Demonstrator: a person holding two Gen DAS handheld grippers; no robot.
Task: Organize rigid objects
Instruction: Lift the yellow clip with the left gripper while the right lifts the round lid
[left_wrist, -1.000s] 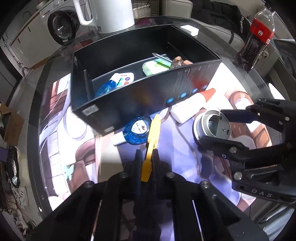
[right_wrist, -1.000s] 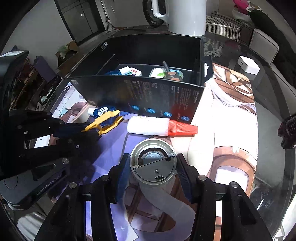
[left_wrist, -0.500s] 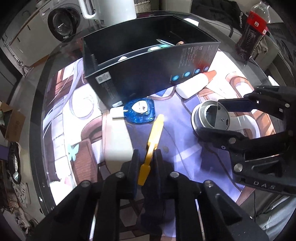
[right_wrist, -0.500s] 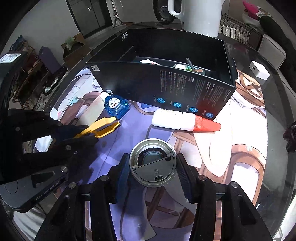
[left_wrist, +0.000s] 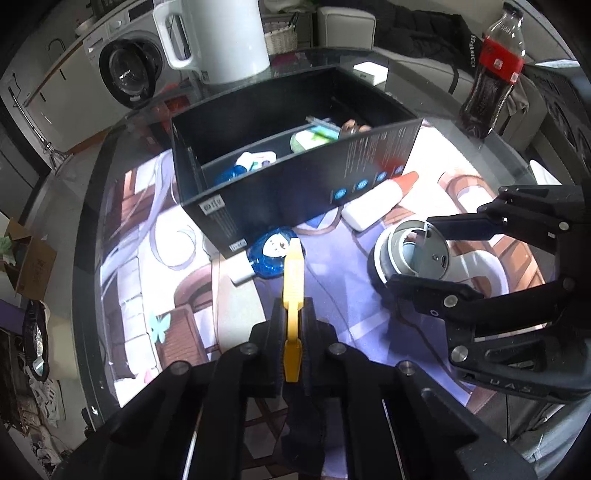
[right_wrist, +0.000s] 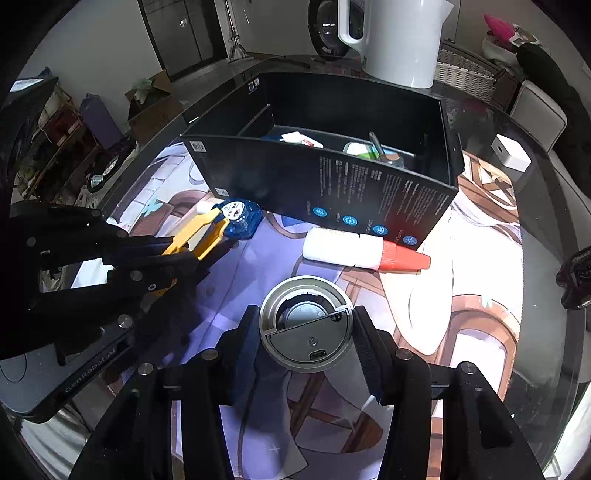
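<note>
My left gripper (left_wrist: 291, 317) is clamped on a yellow clip (left_wrist: 292, 291), which projects forward between the fingers; in the right wrist view its tip lies over the blue tape dispenser (right_wrist: 239, 218). My right gripper (right_wrist: 306, 334) is closed around a grey cylindrical cup (right_wrist: 306, 328), one finger pressed to each side of its rim; the cup stands upright on the printed mat (right_wrist: 461, 295). Ahead of the cup, a white glue bottle (right_wrist: 364, 250) with an orange cap lies on its side on the mat, just beside the front wall of the black box (right_wrist: 332, 184). The blue tape dispenser rests near the box's left front corner. Inside the box, a second blue dispenser (left_wrist: 231, 173) and a green-and-white item (left_wrist: 308, 138) lie in the front compartment. Behind the box stands a white kettle (left_wrist: 221, 37); a cola bottle (left_wrist: 491, 74) stands on the glass table (left_wrist: 88, 206), well apart to the right.
</note>
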